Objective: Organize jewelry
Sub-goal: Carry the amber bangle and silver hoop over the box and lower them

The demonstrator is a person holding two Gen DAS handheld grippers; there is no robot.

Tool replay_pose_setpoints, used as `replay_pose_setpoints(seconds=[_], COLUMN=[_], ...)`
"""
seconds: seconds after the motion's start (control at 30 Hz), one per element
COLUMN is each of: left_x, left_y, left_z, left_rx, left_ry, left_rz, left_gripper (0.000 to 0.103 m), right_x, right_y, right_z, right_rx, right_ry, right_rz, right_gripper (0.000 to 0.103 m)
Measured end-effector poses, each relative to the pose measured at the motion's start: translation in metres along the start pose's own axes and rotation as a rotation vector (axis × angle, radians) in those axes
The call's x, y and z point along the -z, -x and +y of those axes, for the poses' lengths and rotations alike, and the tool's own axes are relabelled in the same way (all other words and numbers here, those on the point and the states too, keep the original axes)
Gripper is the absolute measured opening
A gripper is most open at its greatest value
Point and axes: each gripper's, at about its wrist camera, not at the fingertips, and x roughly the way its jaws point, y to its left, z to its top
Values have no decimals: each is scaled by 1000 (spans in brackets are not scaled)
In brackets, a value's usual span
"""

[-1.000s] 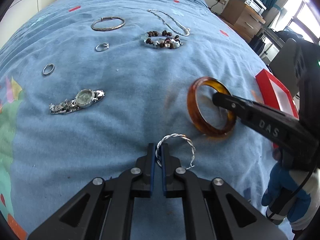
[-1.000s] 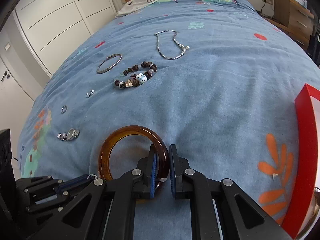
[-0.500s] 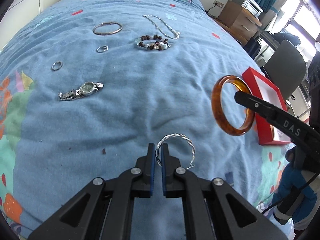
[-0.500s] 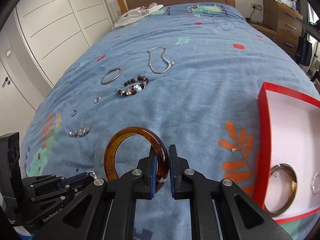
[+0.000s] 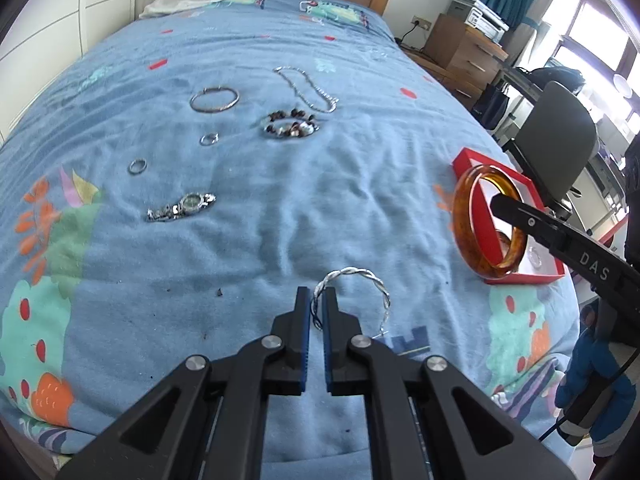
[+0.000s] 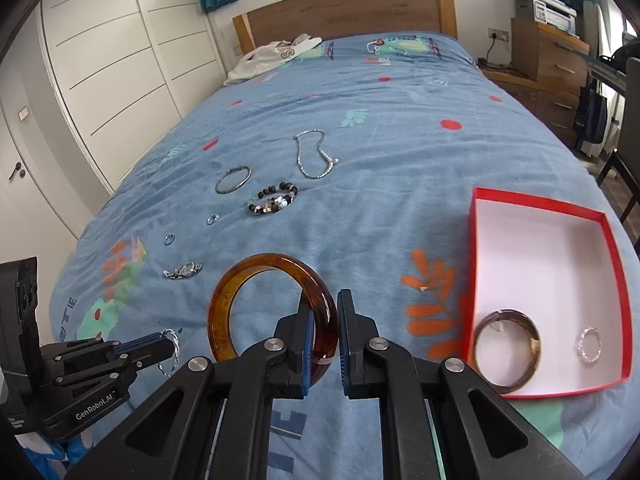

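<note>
Both held bracelets now higher.

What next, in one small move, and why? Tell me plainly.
Probably carry the right gripper rightward until it is over the red box, then release. It is shut on the amber bangle, held above the blue bedspread, short of the box, which already holds two pieces. The left gripper, shut on the twisted silver bracelet, can follow.
</note>
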Motion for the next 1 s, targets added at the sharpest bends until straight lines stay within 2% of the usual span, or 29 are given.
replay_pose_setpoints(seconds=[0.33,0.57,0.77,1.0], left_x=[-10,-27,-46,-68], left_y=[17,7,-17,-59], left_z=[-47,-94,-150,-213], left_rx=[22,58,111,146], left_ry=[-99,-182,-267,-361], left_rz=[-28,-22,-8,20], left_gripper=[5,5,5,5], right_x=[6,8,1,-9], right_y=[45,65,60,30], right_z=[-50,-109,-158,-206], right_rx=[63,141,202,245], right_ry=[-73,-136,-149,-132], right_rz=[-68,-90,-68,-1], right_gripper=[11,11,11,11])
